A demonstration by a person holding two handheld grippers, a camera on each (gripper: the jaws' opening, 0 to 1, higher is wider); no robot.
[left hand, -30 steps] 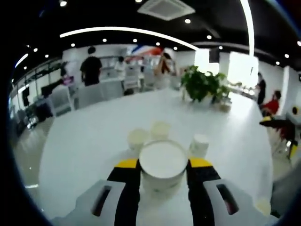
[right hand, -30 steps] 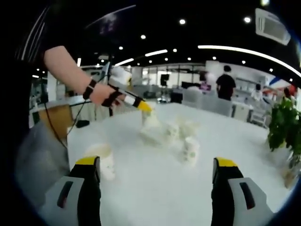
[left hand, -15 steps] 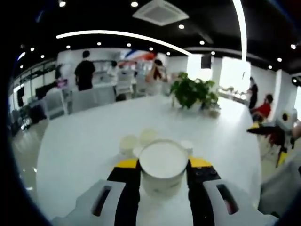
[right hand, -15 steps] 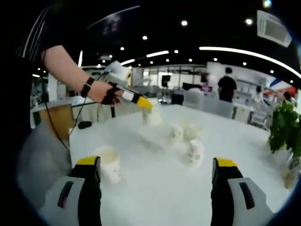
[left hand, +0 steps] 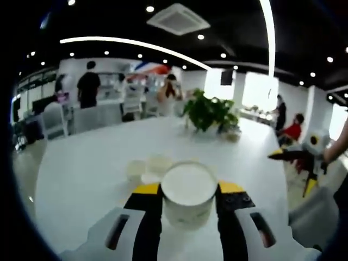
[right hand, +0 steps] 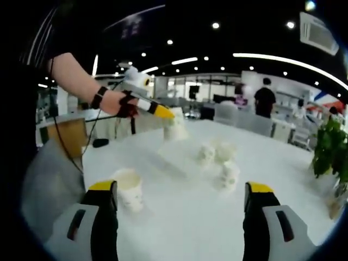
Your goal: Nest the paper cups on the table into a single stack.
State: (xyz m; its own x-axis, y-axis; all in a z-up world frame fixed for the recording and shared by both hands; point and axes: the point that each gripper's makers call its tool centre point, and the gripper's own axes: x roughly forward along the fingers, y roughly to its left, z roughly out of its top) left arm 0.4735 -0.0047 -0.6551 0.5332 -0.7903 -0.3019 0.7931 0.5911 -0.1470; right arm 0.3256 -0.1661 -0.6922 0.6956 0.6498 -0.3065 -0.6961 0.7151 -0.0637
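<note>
A white paper cup (left hand: pixel 188 197) sits upright between my left gripper's (left hand: pixel 188 188) yellow-tipped jaws, which are shut on it. Two more cups (left hand: pixel 136 169) (left hand: pixel 160 162) stand on the white table (left hand: pixel 76 163) just beyond. In the right gripper view, a hand holds the left gripper (right hand: pixel 168 117) above the table with its cup (right hand: pixel 174 130) hanging below. Three cups (right hand: pixel 219 159) cluster mid-table. A single cup (right hand: pixel 130 190) stands near my right gripper's (right hand: pixel 179 191) left jaw. The right gripper is open and wide apart, holding nothing.
A potted plant (left hand: pixel 209 111) stands at the table's far side, also seen as a plant (right hand: pixel 328 147) at the right edge. The right gripper (left hand: pixel 296 156) reaches in from the right. People stand in the office (left hand: pixel 87 86) behind. A wooden chair (right hand: pixel 65 136) sits at the left.
My left gripper has carried its cup up and away from the cluster. In the left gripper view the table cups have slid left, one now hidden behind the held cup.
</note>
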